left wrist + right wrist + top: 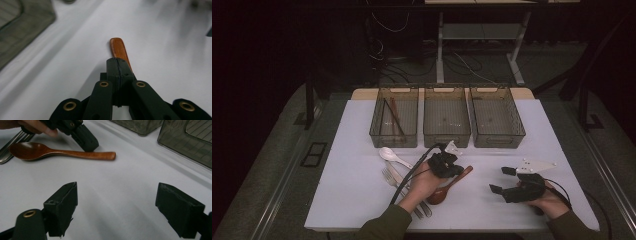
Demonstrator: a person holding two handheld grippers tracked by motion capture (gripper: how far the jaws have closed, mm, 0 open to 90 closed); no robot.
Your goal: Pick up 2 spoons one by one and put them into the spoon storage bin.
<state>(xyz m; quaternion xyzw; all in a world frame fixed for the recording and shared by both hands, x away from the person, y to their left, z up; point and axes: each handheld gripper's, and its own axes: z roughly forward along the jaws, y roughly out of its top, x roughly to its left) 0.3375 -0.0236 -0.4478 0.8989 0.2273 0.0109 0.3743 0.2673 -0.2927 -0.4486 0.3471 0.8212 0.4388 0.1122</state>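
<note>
A brown wooden spoon (451, 185) lies flat on the white table, bowl toward the person, handle (119, 48) pointing to the bins. My left gripper (458, 171) hovers low over the handle. Its jaws are shut flat against each other (117, 60) with nothing between them, and the handle runs on past their tips. The right gripper view shows the spoon (57, 151) full length, with the left gripper's tip (87, 141) just behind the handle. My right gripper (501, 180) rests at the front right of the table, jaws wide open (116, 202) over bare tabletop.
Three dark mesh bins stand in a row at the back: left (393, 140), middle (446, 137), right (499, 139). Chopsticks (394, 117) lie in the left bin. A white spoon (393, 156) and metal forks (399, 182) lie left of the wooden spoon.
</note>
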